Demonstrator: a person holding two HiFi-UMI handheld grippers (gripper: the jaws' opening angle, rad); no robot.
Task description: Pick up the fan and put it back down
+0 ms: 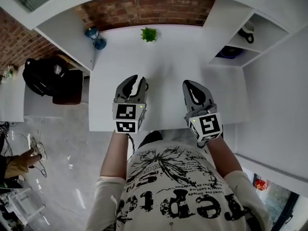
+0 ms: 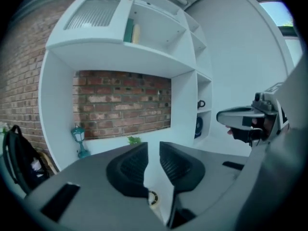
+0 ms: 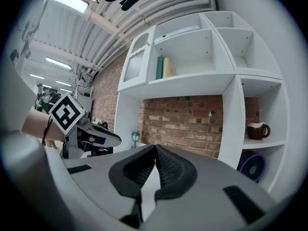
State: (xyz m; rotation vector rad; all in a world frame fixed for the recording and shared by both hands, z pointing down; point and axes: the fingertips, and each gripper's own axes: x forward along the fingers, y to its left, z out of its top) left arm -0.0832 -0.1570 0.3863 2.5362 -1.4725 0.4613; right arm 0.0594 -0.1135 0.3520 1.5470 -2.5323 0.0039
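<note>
The fan is a small dark blue one standing in the lower cubby of the white shelf at the right of the desk; it also shows in the right gripper view and the left gripper view. Both grippers hang over the near part of the white desk, far from the fan. My left gripper holds nothing, and a narrow gap shows between its pads. My right gripper is empty too, its fingertips meeting at the front.
A teal lantern and a small green plant stand at the back of the desk by the brick wall. A mug sits in the cubby above the fan. A black backpack lies left of the desk.
</note>
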